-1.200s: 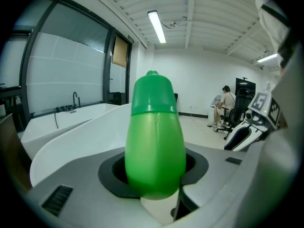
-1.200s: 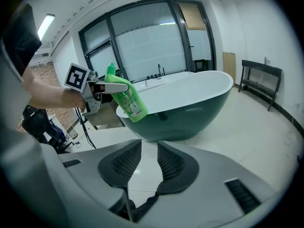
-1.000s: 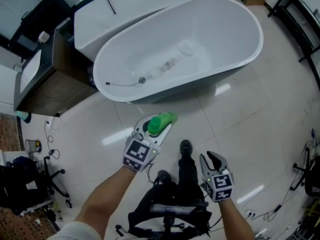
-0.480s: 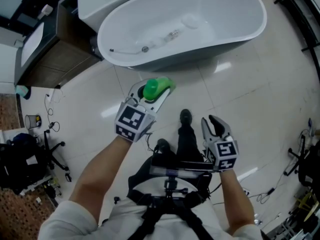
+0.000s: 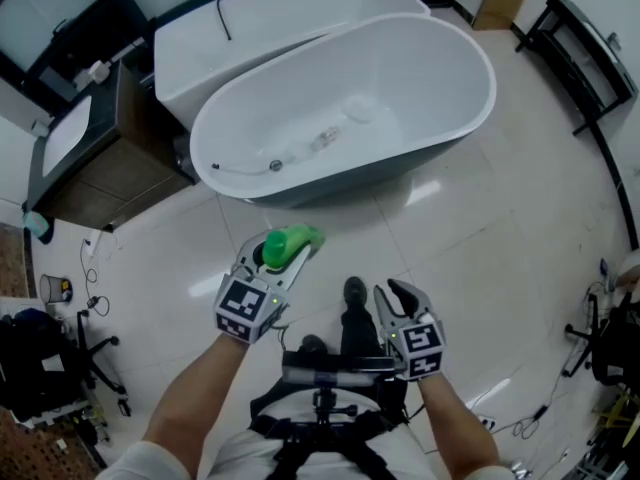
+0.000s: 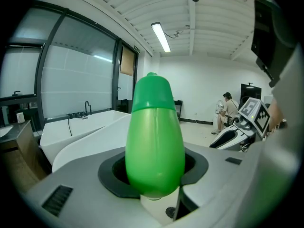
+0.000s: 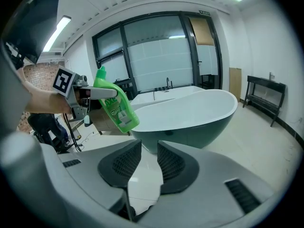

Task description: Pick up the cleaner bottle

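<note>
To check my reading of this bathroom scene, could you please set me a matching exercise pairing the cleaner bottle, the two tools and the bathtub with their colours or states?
Things:
1. cleaner bottle
2. left tool
3. right tool
4. bathtub

Colours or states:
A. jaws slightly apart, nothing between them
B. white inside, dark outside
C. green, held up in the air
D. closed on the thing it carries

Pairs: 1-C, 2-D, 3-A, 4-B.
</note>
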